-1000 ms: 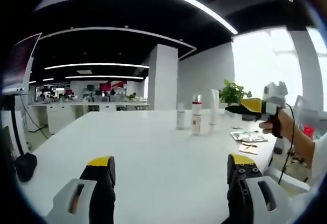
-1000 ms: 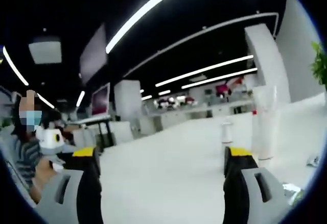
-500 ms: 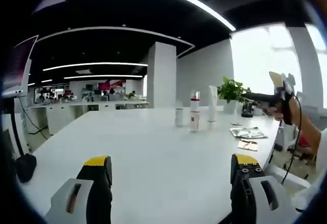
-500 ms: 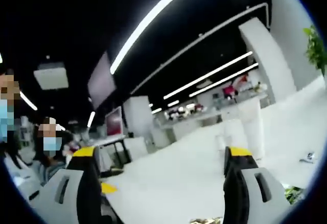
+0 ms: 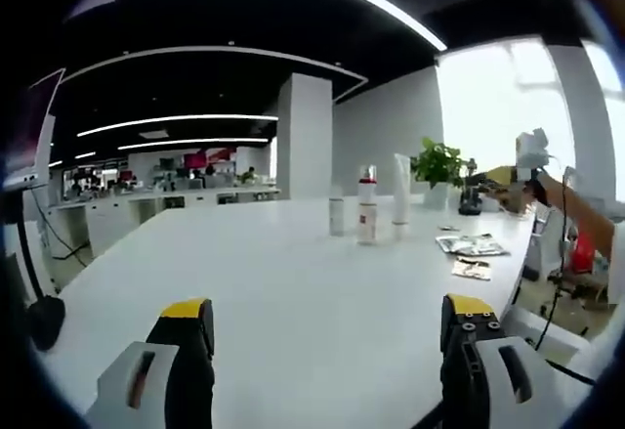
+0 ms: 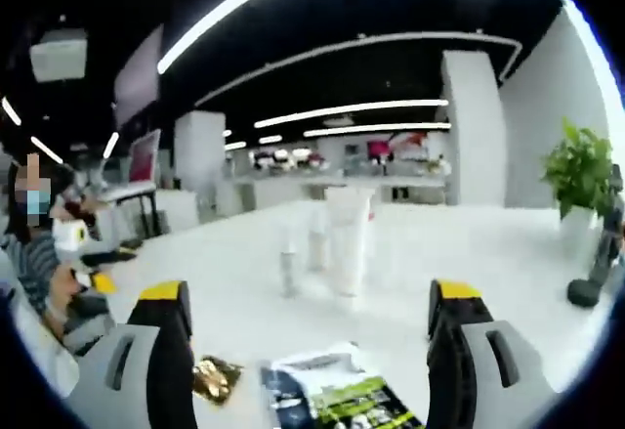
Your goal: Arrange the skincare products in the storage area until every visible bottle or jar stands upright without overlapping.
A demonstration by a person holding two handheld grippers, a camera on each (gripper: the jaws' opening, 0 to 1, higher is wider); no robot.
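Three skincare containers stand upright and close together on the white table [image 5: 254, 282]: a small grey bottle [image 5: 336, 216], a clear bottle with a red cap [image 5: 366, 204] and a tall white tube [image 5: 400, 190]. My left gripper [image 5: 327, 310] is open and empty, well short of them. From the right gripper view the white tube [image 6: 349, 238] is in front, with a small bottle [image 6: 286, 265] and another bottle [image 6: 317, 237] beside it. My right gripper [image 6: 309, 297] is open with nothing in it, a short way from them. A hand holds the right gripper [image 5: 516, 171] at the table's far right.
Flat printed packets [image 5: 471, 244] and a smaller one [image 5: 472, 271] lie right of the bottles. Packets [image 6: 332, 395] and a gold sachet [image 6: 217, 376] lie just under my right jaws. A potted plant [image 5: 439, 165] and a dark object [image 6: 586, 288] stand behind. A seated person [image 6: 39, 263] is at the left.
The right gripper view has swung down from the ceiling and the room to face the bottles and the packets. The left gripper view has barely shifted. The bottles have not moved.
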